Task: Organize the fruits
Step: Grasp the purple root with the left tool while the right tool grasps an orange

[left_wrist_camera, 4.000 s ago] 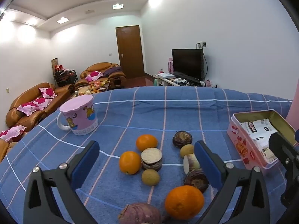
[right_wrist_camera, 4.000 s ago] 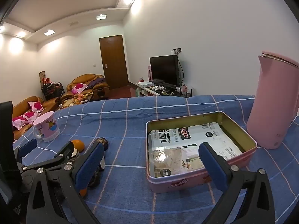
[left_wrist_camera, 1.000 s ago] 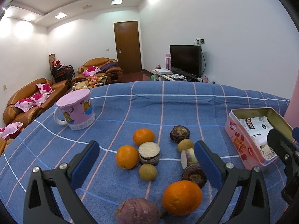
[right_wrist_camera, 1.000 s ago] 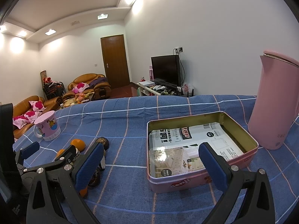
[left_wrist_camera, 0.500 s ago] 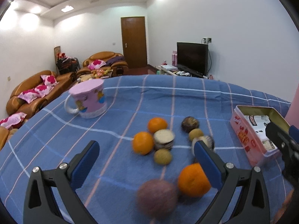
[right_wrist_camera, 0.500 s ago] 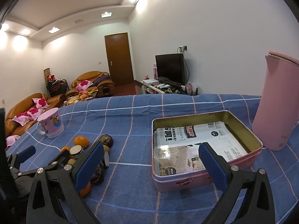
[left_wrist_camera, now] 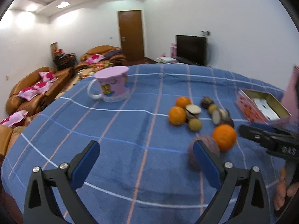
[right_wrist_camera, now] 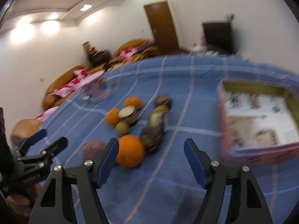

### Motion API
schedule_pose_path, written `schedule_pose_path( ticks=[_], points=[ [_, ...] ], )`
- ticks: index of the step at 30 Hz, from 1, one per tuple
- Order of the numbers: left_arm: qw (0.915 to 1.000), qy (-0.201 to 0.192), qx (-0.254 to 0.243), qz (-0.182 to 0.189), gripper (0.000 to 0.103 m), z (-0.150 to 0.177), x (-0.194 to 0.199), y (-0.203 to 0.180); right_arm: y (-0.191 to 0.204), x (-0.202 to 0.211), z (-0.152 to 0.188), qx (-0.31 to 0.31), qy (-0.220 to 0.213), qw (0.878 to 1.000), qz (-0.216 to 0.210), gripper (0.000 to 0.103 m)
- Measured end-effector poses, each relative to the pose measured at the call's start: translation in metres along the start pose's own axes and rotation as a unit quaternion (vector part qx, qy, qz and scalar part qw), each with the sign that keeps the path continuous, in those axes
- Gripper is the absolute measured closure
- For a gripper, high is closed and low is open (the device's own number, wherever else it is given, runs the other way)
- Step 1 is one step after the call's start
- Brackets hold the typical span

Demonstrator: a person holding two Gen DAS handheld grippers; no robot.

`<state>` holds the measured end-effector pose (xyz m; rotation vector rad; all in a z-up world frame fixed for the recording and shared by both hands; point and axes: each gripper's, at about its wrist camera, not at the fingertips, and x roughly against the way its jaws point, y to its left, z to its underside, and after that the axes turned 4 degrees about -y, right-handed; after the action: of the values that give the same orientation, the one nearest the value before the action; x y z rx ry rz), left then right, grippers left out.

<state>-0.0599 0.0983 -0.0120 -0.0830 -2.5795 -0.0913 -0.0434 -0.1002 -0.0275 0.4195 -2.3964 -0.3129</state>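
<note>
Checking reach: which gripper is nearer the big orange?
Right. The right gripper has the big orange just ahead by its left finger; the left gripper points at bare cloth, the orange off to its right.

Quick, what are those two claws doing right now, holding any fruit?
Left claw: open, holding nothing.
Right claw: open, holding nothing; the big orange sits just beyond it.

A soft, matt blue checked cloth (left_wrist_camera: 130,130) covers the worktop. The pink glossy mug (left_wrist_camera: 112,87) looks like plastic or ceramic. The round orange fruits (left_wrist_camera: 223,137) have dull, finely pitted skin. The pink rectangular tin box (right_wrist_camera: 243,149) shows gold metal inner walls and printed paper inside. Each hand-held gripper (right_wrist_camera: 151,153) has matt black plastic arms, smooth blue pads (right_wrist_camera: 194,160) and shiny metal screws (right_wrist_camera: 214,163).
</note>
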Motion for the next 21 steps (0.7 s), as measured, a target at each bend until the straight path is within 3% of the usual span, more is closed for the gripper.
schedule_pose_path(
  ticks=[6,12,14,15,17,21],
  points=[
    [0.9986,0.006,-0.042,0.033,0.002,0.008,0.001,-0.017,-0.006,-0.027,0.005,-0.069,0.040,0.995,-0.059,0.032],
    [0.9964,0.017,-0.068,0.049,0.002,0.013,0.000,-0.028,0.006,-0.041,0.001,-0.068,0.056,0.995,-0.054,0.034],
    [0.9960,0.021,-0.069,0.053,0.002,0.012,0.000,-0.030,0.011,-0.047,0.001,-0.051,0.064,0.996,-0.044,0.044],
    [0.9960,0.024,-0.067,0.055,0.002,0.012,-0.001,-0.030,0.013,-0.048,0.002,-0.048,0.068,0.995,-0.050,0.045],
    [0.9956,0.028,-0.068,0.058,0.002,0.012,-0.002,-0.033,0.012,-0.050,0.003,-0.059,0.078,0.992,-0.074,0.058],
    [0.9945,0.034,-0.074,0.066,0.002,0.011,-0.005,-0.041,0.005,-0.047,0.006,-0.077,0.094,0.988,-0.091,0.059]
  ],
)
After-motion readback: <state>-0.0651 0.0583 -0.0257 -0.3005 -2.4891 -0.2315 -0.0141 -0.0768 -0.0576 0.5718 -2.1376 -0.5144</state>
